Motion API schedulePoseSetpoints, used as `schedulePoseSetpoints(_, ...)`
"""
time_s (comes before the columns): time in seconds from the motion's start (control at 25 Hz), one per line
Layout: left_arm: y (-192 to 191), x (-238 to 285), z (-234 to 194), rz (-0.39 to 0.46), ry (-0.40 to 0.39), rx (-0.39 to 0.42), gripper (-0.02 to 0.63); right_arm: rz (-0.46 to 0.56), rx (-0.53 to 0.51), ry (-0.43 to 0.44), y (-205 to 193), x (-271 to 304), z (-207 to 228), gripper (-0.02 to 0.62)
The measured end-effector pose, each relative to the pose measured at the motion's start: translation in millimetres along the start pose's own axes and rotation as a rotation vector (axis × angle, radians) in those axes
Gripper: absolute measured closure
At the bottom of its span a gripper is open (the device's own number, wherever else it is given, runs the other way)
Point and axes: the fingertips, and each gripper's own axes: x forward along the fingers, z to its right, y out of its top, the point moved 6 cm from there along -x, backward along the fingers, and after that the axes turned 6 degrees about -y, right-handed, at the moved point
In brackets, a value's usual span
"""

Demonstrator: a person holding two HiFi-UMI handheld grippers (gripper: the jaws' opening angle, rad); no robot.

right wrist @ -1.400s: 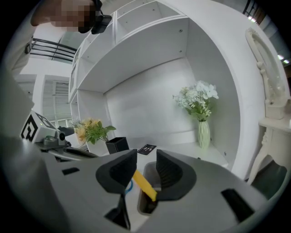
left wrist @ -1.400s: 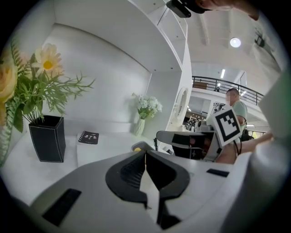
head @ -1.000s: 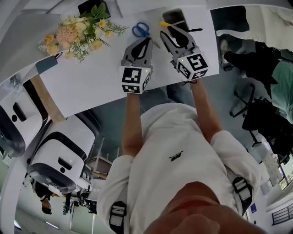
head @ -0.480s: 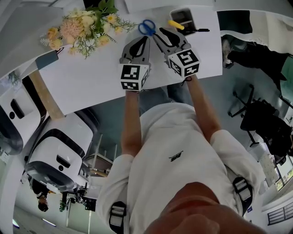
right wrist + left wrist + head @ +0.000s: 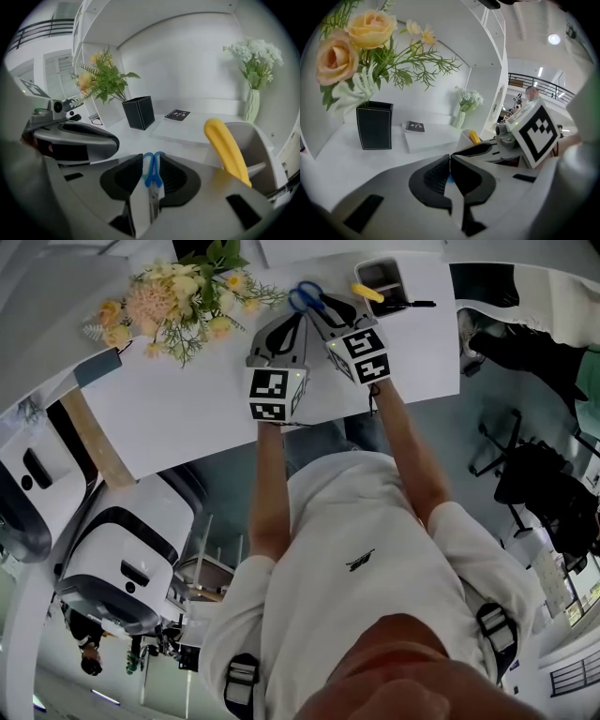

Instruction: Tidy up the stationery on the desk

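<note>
Far edge of counter (image 5: 187, 404): scissors (image 5: 302, 293) with blue handles lie here, blades running back under the right hand-held gripper (image 5: 322, 306).
right hand-held gripper: tilted down over the scissors. Jaws have just been closing. Its own view shows both blue loops between the pads and touching each one, blades pointing back toward the camera. Clamped on the handles.
left hand-held gripper (image 5: 298, 320): just left of the right one and close alongside it. Jaws together, nothing held. A sliver of blue shows past the tips.
pen cup (image 5: 265, 150): grey, open top, just right of the scissors near the counter's back edge.
yellow item (image 5: 225, 145): sticks out of the pen cup over its rim. Can't tell what it is.
black pen (image 5: 417, 304): flat on the counter, just right of the pen cup.
black vase (image 5: 139, 112): square, left of the scissors, holds peach and yellow flowers (image 5: 173, 301).
notebook (image 5: 177, 114): small, dark cover, lies on a white slab (image 5: 187, 129) beyond the black vase.
white vase (image 5: 253, 105): pale flowers, back right, behind the pen cup.
</note>
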Motion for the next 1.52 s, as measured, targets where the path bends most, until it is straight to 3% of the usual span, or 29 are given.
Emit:
schedulePoseSetpoints(0.72,-3,-6,-9,0.001,0.000,-0.015,0.606,-0.181,-0.108,-0.006,-8,45,-5,0.489)
schedulePoseSetpoints(1.24,-1,-13,-10,0.016,0.020,-0.026,0.606,-0.220,-0.153,0.010,-5,47,-7,0.528)
schedulePoseSetpoints(1.52,7,-17,-6,0.029,0.023,-0.017,0.606,-0.127,-0.130,-0.005,11,20,-11,0.531)
